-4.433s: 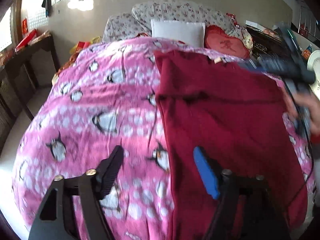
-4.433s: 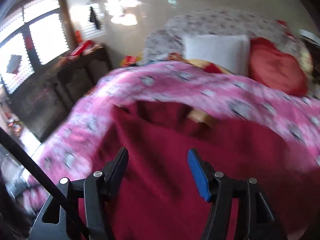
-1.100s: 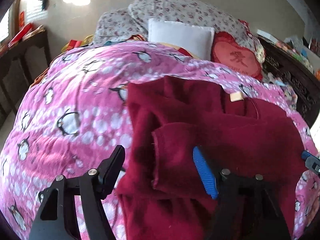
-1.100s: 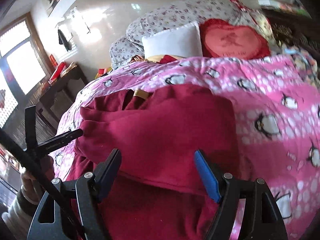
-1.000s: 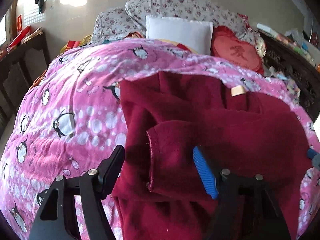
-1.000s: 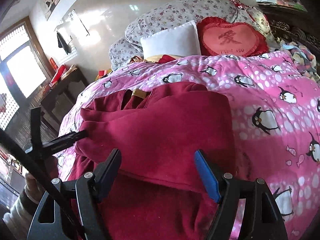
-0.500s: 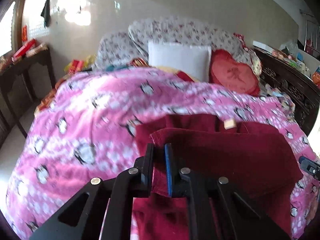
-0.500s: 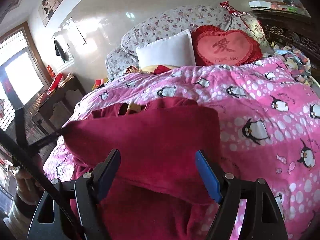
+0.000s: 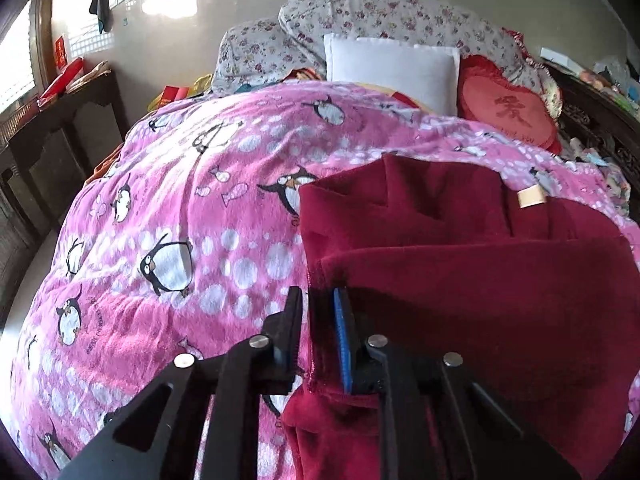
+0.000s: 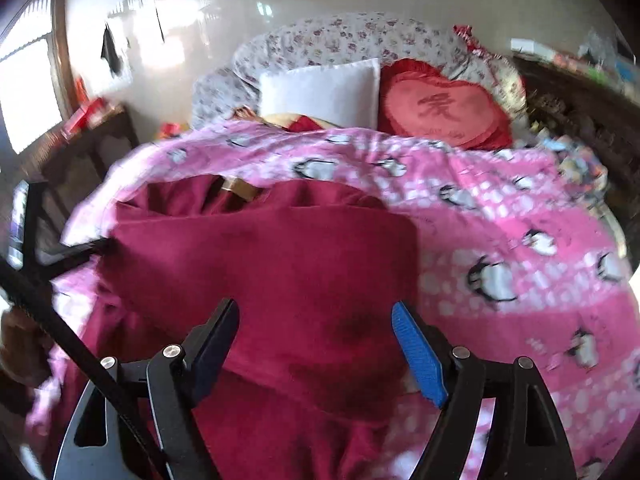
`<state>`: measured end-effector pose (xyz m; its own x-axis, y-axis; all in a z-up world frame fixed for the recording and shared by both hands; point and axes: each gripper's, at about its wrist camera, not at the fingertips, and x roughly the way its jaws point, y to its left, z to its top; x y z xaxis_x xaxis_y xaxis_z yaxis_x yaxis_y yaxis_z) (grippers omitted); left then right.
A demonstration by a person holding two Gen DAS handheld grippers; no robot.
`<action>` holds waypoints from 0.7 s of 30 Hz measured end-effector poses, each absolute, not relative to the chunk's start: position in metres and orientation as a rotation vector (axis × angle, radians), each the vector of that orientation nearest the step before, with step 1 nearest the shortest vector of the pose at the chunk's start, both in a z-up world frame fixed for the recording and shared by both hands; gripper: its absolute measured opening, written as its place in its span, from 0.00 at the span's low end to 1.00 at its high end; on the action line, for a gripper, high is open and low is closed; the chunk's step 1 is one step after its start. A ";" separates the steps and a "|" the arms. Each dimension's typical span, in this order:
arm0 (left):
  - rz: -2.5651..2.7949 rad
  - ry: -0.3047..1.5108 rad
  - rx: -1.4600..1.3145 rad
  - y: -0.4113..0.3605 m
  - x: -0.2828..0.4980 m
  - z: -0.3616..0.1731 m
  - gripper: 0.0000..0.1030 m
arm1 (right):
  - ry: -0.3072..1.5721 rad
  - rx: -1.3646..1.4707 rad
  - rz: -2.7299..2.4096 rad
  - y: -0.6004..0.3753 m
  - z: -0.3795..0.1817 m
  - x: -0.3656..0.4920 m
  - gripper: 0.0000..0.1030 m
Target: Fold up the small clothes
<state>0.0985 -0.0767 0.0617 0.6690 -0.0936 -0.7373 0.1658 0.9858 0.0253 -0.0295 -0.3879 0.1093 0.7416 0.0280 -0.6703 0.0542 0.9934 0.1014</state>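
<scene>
A dark red fleece garment point(image 9: 480, 288) lies partly folded on a pink penguin blanket point(image 9: 192, 208), with a tan label point(image 9: 531, 197) at its neck. My left gripper point(image 9: 320, 320) is shut on the left edge of the garment's folded-over layer. In the right wrist view the same garment point(image 10: 288, 264) fills the middle, and my right gripper point(image 10: 316, 336) is open just above its near fold, holding nothing. The left gripper's tip point(image 10: 86, 249) shows at the garment's left edge there.
A white pillow point(image 9: 390, 68), a red heart cushion point(image 9: 508, 108) and a floral bolster point(image 9: 380, 20) lie at the bed's head. A dark wooden side table point(image 9: 56, 128) stands at the left. Dark carved furniture point(image 10: 580, 120) runs along the right.
My left gripper has shut on the folded layer's left edge and now holds it. The right gripper stays open and has shifted slightly; its view is blurred by motion.
</scene>
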 end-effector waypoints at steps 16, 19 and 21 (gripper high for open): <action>-0.189 0.901 0.015 -0.036 0.042 0.074 0.82 | 0.890 0.132 -0.115 -0.410 0.069 -0.040 0.81; -0.221 0.950 -0.010 -0.024 0.023 0.078 0.82 | 0.874 0.254 -0.085 -0.420 0.075 -0.056 0.82; -0.255 0.972 0.001 -0.017 0.006 0.086 0.82 | 0.834 0.252 -0.057 -0.416 0.093 -0.079 0.82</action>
